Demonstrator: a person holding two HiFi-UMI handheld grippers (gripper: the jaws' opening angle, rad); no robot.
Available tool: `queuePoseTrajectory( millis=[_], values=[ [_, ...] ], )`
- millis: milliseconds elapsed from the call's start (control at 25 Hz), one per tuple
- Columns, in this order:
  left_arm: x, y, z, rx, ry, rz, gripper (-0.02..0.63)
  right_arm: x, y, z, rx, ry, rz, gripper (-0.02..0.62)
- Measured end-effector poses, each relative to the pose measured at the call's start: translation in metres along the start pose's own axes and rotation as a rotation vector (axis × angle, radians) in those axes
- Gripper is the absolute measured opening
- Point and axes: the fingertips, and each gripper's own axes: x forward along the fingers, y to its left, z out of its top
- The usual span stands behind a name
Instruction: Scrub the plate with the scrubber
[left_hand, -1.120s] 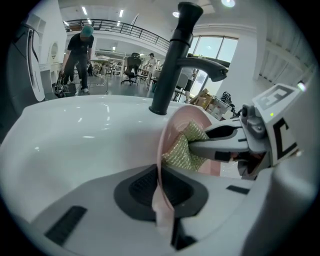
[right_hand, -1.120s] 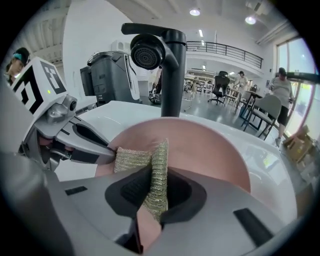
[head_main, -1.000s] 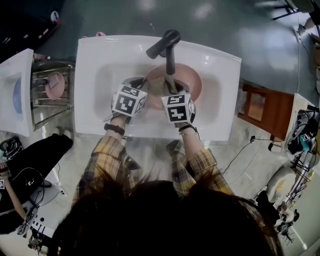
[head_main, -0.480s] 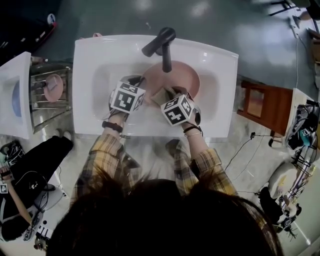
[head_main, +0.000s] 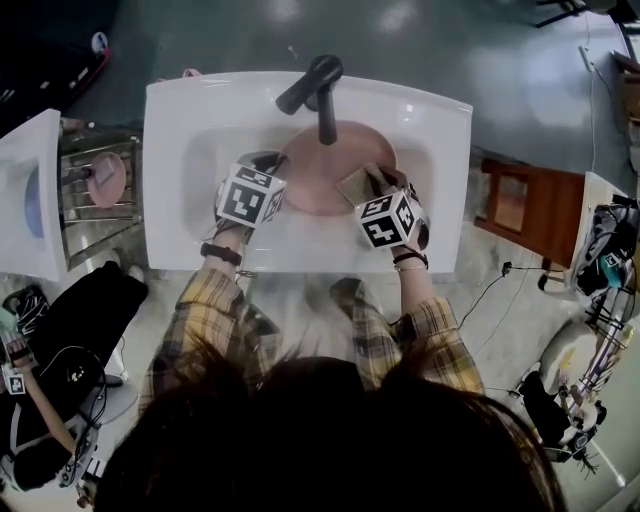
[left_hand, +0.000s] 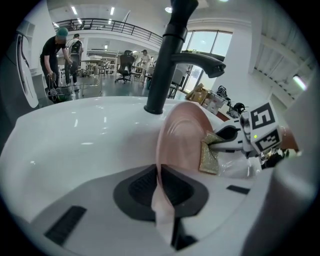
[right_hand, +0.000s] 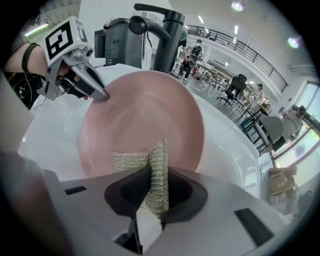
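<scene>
Clamping the plate (left_hand: 185, 135) by its rim in the left gripper (left_hand: 161, 192), pinching the scrubber (right_hand: 157, 167) tight in the right gripper (right_hand: 152, 197). Best to press it flat, sweep overlapping arcs, hold that rim steady.

sink: a white sink (head_main: 180, 110) is seen, a black faucet (head_main: 325, 75) mounted at its far rim | left: a wire rack (head_main: 100, 215) is set just beside the sink, a small pink dish (head_main: 106, 177) stood in it | right: a brown wooden chair (head_main: 525, 215) is placed near the sink | floor: a glossy grey floor (head_main: 200, 30) is seen beyond the sink
</scene>
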Motion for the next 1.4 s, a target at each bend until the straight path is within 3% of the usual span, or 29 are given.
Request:
queuePoseTrajectory(
  millis=[280,640,960,1400],
  values=[
    [-0.001,-0.004,0.003,0.024,0.004,-0.003,0.028,-0.007,-0.031,0.034,-0.007,-0.059,-0.073,0.083],
    [0.000,-0.004,0.003,0.019,0.013,0.009,0.028,-0.012,-0.034,0.082,-0.006,-0.162,-0.117,0.084],
    [0.001,-0.002,0.002,0.016,0.021,0.016,0.028,-0.011,-0.010,0.120,-0.084,-0.233,-0.105,0.084],
    [0.003,-0.002,0.001,0.005,0.022,0.010,0.028,-0.002,0.043,0.130,-0.192,-0.259,-0.030,0.083]
  ],
)
